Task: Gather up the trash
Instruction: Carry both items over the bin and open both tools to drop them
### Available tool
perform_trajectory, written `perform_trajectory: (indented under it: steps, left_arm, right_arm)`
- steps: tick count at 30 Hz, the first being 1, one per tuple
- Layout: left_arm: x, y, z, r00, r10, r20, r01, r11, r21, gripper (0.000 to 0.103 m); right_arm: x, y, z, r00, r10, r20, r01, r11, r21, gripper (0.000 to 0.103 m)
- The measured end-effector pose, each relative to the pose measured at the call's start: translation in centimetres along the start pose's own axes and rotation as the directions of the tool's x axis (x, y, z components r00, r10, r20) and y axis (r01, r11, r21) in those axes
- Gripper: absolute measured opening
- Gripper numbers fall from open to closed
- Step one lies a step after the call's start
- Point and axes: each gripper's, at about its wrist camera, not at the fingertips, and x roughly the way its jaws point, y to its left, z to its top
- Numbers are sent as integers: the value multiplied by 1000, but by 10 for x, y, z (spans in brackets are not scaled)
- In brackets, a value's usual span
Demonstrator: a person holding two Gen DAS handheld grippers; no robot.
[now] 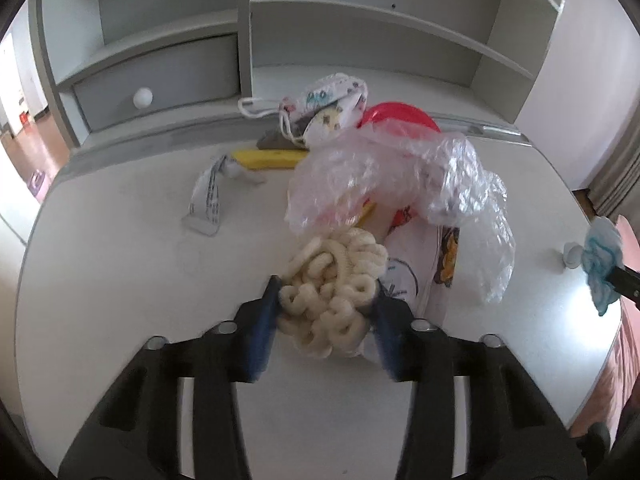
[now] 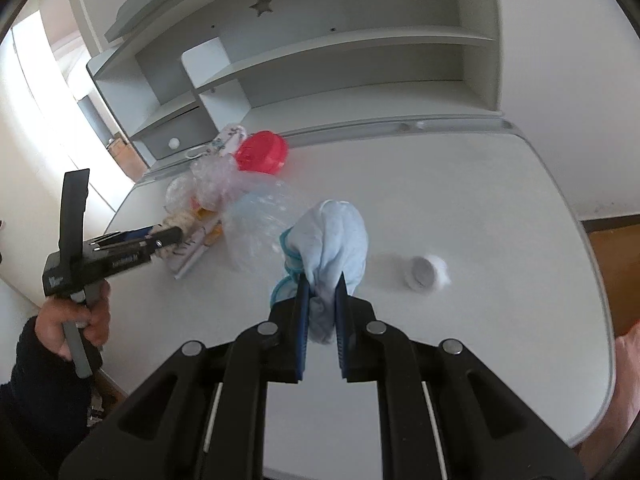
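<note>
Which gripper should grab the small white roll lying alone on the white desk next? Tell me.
Right. The right gripper is nearer the small white roll, but it is shut on a light blue cloth and must drop that first. The left gripper is shut on a cream rope bundle, farther away.

Left wrist view: close above white desk (image 1: 100, 280), angled steeply down along own fingers toward far shelf unit (image 1: 248, 40). Right wrist view: further right, same downward tilt, facing far-left. Shared: red lid (image 1: 400, 118) (image 2: 262, 156), clear plastic bag (image 1: 360, 176) (image 2: 260, 216), desk, shelves.
</note>
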Motion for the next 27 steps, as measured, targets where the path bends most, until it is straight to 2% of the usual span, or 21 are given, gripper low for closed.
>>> perform_trajectory:
  steps: [3, 5, 8, 11, 14, 16, 17, 18, 20, 21, 22, 25, 27]
  left_arm:
    - [-20, -12, -1, 1000, 17, 26, -18, 999, 28, 20]
    - [-35, -24, 1, 999, 0, 54, -3, 999, 48, 20]
    - [-56, -67, 6, 994, -49, 101, 35, 990, 135, 20]
    - [-63, -126, 7, 984, -135, 114, 106, 967, 232, 20]
    - [-62, -198, 0, 963, -258, 72, 219, 915, 338, 20]
    - [-61, -256, -15, 935, -354, 10, 317, 850, 420, 20]
    - [-61, -291, -27, 911, -411, -39, 380, 798, 468, 20]
    - [-61, -313, -36, 895, -441, -69, 414, 762, 497, 20]
    - [-60, -364, -64, 854, -501, -142, 487, 670, 560, 20]
    - [-58, -393, -81, 825, -530, -195, 531, 611, 588, 20]
    - [-54, -418, -98, 799, -548, -249, 570, 557, 604, 20]
    - [-39, -481, -150, 739, -554, -383, 646, 423, 635, 20]
    - [-25, -512, -183, 720, -532, -445, 668, 361, 650, 20]
  right_arm:
    - [-26, -28, -13, 998, -43, 38, 41, 998, 49, 12]
    - [-49, -55, -28, 994, -85, 63, 78, 992, 104, 12]
    - [-82, -102, -58, 980, -181, 78, 162, 966, 203, 12]
    - [-113, -151, -97, 960, -270, 69, 234, 916, 324, 12]
    - [-145, -192, -144, 931, -363, 46, 310, 849, 428, 12]
    - [-163, -214, -175, 912, -411, 21, 349, 798, 491, 12]
    - [-173, -227, -195, 899, -437, -1, 372, 765, 526, 12]
    - [-180, -237, -210, 891, -454, -20, 388, 738, 551, 12]
    - [-193, -258, -246, 870, -487, -76, 428, 670, 607, 12]
    - [-198, -268, -266, 859, -501, -108, 449, 634, 630, 12]
    - [-202, -274, -278, 853, -507, -127, 460, 613, 643, 12]
    - [-210, -298, -333, 841, -493, -225, 494, 527, 691, 12]
    - [-208, -305, -356, 835, -482, -266, 509, 490, 708, 12]
